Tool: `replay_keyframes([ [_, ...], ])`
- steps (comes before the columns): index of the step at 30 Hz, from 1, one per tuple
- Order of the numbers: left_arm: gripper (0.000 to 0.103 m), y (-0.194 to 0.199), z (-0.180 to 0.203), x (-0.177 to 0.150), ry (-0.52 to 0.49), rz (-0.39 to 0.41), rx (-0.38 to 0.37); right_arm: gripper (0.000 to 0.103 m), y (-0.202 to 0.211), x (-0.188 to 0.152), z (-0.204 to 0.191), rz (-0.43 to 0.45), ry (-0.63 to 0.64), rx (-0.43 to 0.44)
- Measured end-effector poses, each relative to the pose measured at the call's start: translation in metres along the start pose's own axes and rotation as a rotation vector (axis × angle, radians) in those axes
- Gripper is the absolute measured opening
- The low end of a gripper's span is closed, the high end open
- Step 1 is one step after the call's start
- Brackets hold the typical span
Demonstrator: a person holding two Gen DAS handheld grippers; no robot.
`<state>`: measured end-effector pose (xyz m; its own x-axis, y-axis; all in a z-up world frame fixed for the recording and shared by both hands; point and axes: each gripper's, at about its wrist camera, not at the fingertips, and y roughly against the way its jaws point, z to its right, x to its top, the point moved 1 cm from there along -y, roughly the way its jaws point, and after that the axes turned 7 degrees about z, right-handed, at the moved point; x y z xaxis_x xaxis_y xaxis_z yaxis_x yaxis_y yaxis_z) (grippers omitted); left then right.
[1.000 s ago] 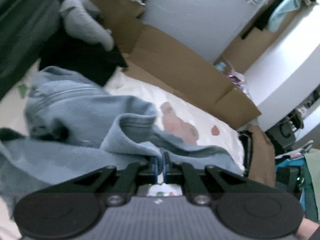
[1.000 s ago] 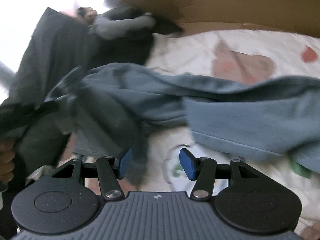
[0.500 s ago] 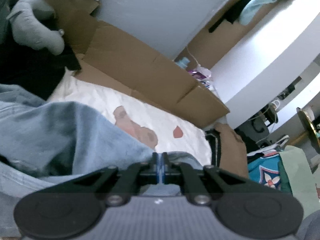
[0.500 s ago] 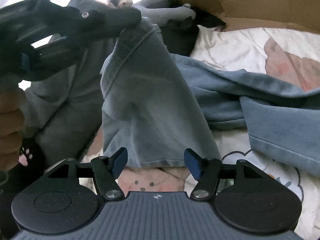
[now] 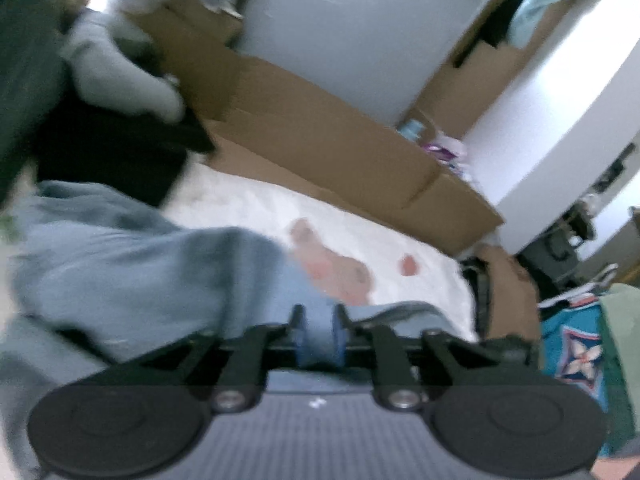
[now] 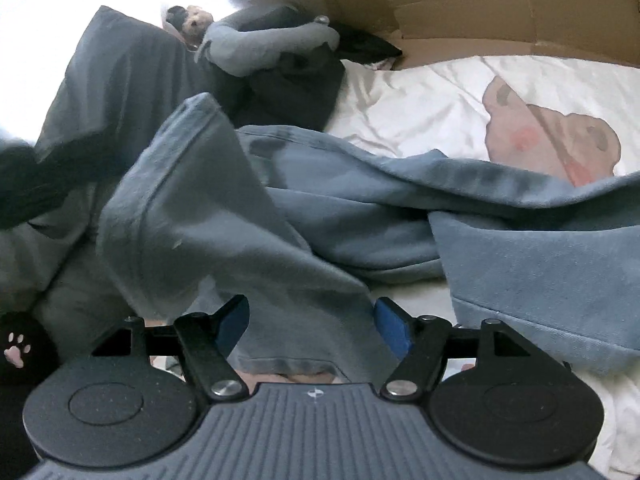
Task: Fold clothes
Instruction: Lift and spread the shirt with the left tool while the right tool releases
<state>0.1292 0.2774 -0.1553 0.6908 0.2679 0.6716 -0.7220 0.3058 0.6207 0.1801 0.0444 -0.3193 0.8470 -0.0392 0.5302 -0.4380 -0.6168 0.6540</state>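
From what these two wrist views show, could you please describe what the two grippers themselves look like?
The left gripper and right gripper look alike: a grey ribbed body carrying a small white mark, two round black discs at the sides, black linkage arms with silver pivot screws, and blue pads on the fingers. No cables or sleeves are visible.

Faded blue jeans [image 6: 224,208] lay ahead of the black, blue-padded right gripper [image 6: 312,326], on a white sheet [image 6: 420,96] printed with a pink-brown bear; brown cardboard [image 6: 480,4] stood beyond.
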Motion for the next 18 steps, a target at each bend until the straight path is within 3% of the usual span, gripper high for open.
replay_keyframes([
  [1, 0.042, 0.007, -0.01, -0.004, -0.006, -0.002, 0.038, 0.075, -0.002, 0.001, 0.002, 0.0, -0.002, -0.008],
  [8, 0.058, 0.035, -0.077, -0.044, -0.045, -0.059, 0.314, 0.075, -0.006, 0.003, 0.006, -0.004, -0.009, -0.026],
  [14, 0.079, 0.038, -0.109, -0.058, -0.001, -0.002, 0.448, 0.075, -0.004, 0.0, 0.004, -0.01, 0.004, -0.037],
  [18, 0.081, 0.032, -0.132, -0.06, 0.108, 0.02, 0.46, 0.075, 0.0, -0.004, 0.003, -0.02, 0.012, -0.038],
])
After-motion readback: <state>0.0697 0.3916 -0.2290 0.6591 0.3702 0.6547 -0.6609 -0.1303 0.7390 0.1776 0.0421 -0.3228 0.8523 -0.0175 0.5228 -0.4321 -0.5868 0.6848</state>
